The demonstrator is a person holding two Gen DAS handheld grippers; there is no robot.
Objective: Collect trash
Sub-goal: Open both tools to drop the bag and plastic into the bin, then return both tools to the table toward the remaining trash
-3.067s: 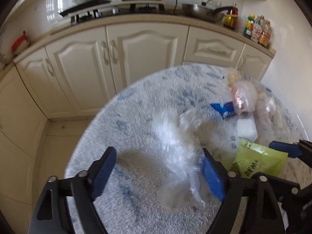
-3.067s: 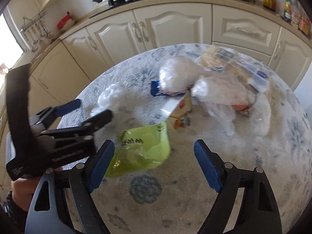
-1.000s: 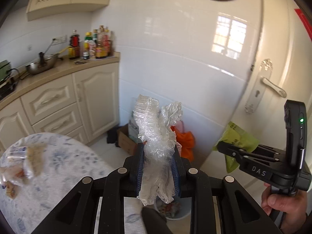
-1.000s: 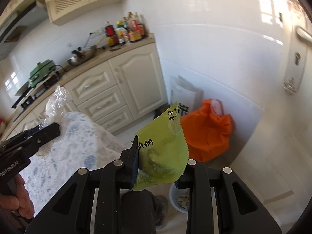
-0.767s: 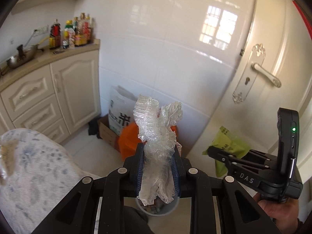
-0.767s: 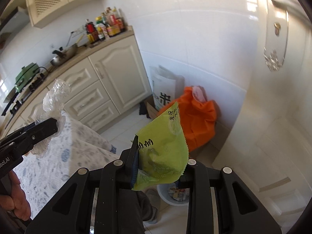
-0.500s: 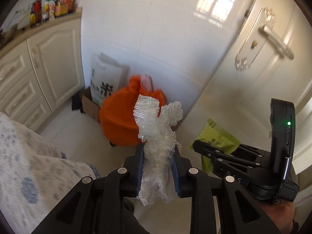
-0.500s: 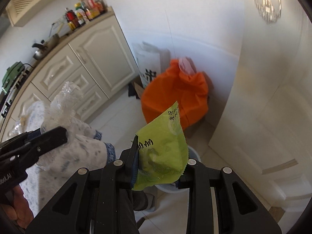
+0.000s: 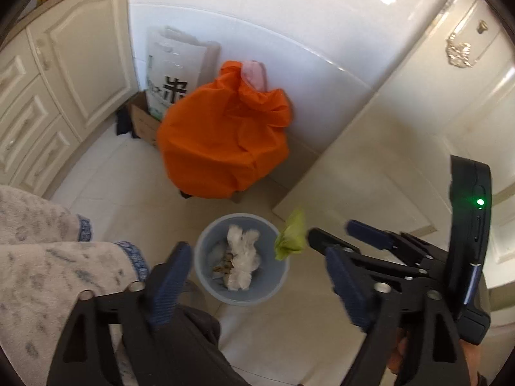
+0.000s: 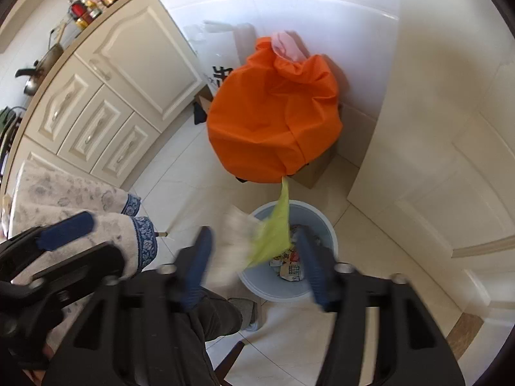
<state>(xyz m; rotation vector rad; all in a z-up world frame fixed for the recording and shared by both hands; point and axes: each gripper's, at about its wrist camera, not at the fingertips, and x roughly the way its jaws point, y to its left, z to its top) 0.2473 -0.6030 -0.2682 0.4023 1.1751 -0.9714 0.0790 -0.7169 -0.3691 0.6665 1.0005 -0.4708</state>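
Observation:
A small pale blue trash bin [image 9: 206,276] stands on the tiled floor below both grippers; it also shows in the right wrist view [image 10: 325,225]. My left gripper [image 9: 257,276] is open above it, and the clear crumpled plastic [image 9: 241,257] lies loose in the bin. My right gripper [image 10: 254,260] is open too. The green snack wrapper [image 10: 273,231] is loose in the air between its fingers, over the bin's rim. In the left wrist view the wrapper [image 9: 291,238] hangs at the bin's right edge, just off the right gripper's fingertips [image 9: 317,236].
A stuffed orange bag [image 9: 222,148] sits on a cardboard box behind the bin, with a white printed paper bag [image 9: 173,74] beside it. Cream cabinets [image 10: 106,96] stand at left, a white door [image 9: 450,128] at right. The table's cloth edge [image 9: 64,257] hangs at lower left.
Both grippers swung from the table to above the bin and tilted down. Both jaws opened: the clear plastic dropped into the bin, and the green wrapper is falling free.

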